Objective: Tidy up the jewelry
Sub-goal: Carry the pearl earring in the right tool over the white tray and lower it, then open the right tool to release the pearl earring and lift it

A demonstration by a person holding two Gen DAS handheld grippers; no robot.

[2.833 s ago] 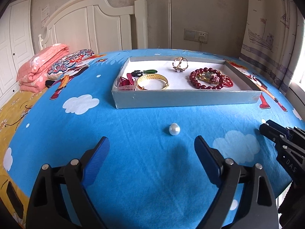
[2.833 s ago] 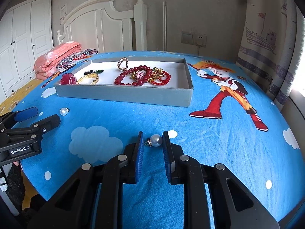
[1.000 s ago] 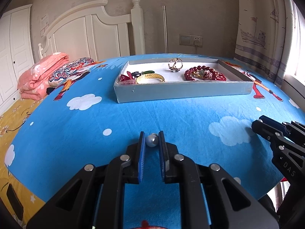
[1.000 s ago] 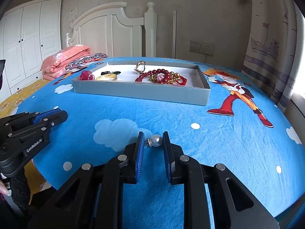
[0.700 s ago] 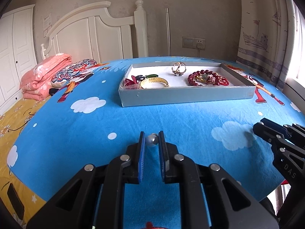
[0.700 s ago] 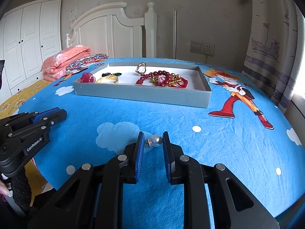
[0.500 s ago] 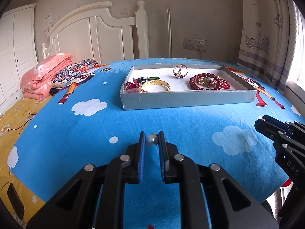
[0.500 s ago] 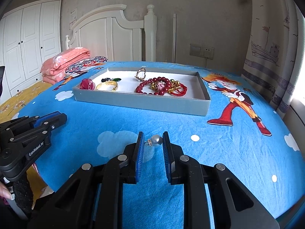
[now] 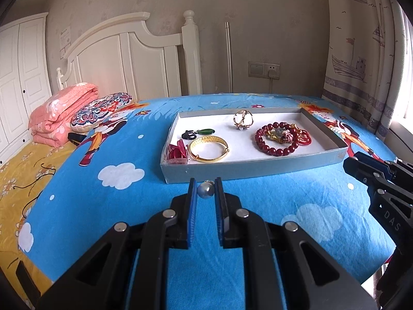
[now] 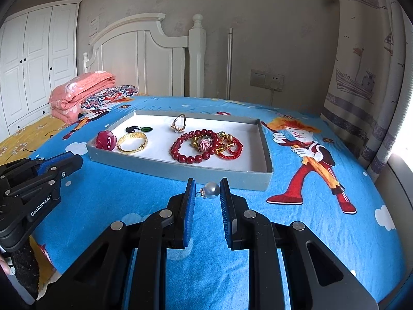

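My left gripper (image 9: pixel 205 190) is shut on a pearl earring (image 9: pixel 205 190), held in the air just short of the near wall of the grey tray (image 9: pixel 258 166). My right gripper (image 10: pixel 207 190) is shut on a second pearl earring (image 10: pixel 211 190), also above the bed near the tray's (image 10: pixel 180 170) front wall. In the tray lie a gold bangle (image 9: pixel 208 149), a red bead bracelet (image 9: pixel 273 139), a gold ring (image 9: pixel 243 121), a green pendant (image 9: pixel 204 131) and a red flower piece (image 10: pixel 106 139).
The tray sits on a blue cartoon bedsheet (image 9: pixel 129 206). A pink folded quilt (image 9: pixel 59 108) and a patterned pillow (image 9: pixel 102 109) lie at the far left by the white headboard (image 9: pixel 129 59). A curtain (image 10: pixel 366 77) hangs on the right.
Both grippers, each holding its pearl earring, have risen and moved forward toward the tray. The tray now looks closer and is seen more from above.
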